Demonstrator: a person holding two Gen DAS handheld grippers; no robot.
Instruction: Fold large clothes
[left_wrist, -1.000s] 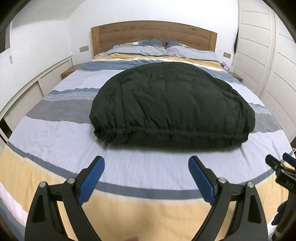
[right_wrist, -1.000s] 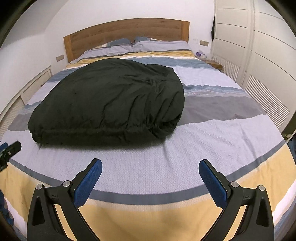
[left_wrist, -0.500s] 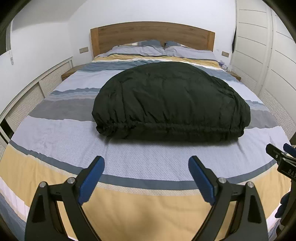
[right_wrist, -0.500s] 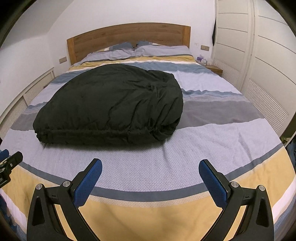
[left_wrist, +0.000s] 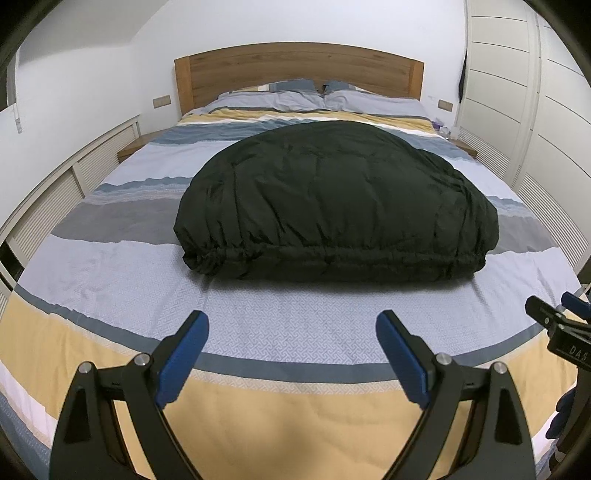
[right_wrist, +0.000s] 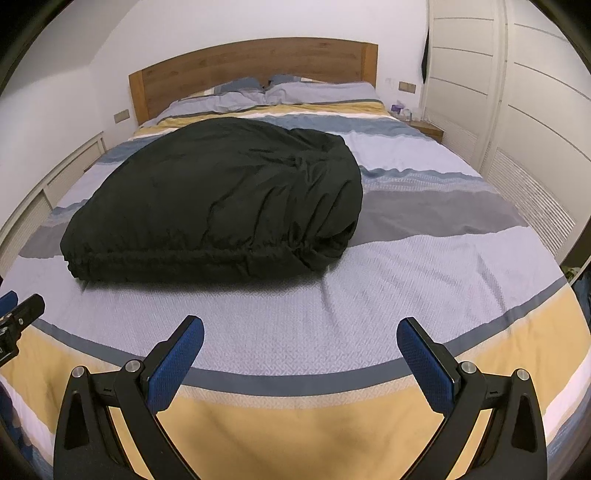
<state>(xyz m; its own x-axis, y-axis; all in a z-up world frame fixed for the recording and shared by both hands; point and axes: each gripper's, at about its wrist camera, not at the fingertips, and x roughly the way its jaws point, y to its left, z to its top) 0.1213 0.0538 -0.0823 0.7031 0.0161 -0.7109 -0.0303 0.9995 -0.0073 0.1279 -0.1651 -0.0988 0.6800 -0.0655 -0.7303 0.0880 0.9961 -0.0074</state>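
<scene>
Both the left gripper (left_wrist: 291, 354) and right gripper (right_wrist: 301, 362) hold nothing, jaws spread wide, near the dark garment (left_wrist: 332, 199)

The garment (left_wrist: 332, 199) lies on the bed (left_wrist: 295, 317), about midway between its foot and the 2 pillows (left_wrist: 317, 99). The pillows lie side by side at the head, against the headboard (left_wrist: 299, 70), which stands before the back wall. The garment's gathered hem faces the foot of the bed. The left gripper (left_wrist: 291, 354) hangs over the foot end, well apart from the garment, with its fingers spread. The right gripper (right_wrist: 301, 356) hangs beside it, to its right, likewise spread and apart from the garment. A nightstand (right_wrist: 426, 127) stands right of the head; another (left_wrist: 135, 146) stands to the left. Wardrobe doors (right_wrist: 517, 92) line the right side.
</scene>
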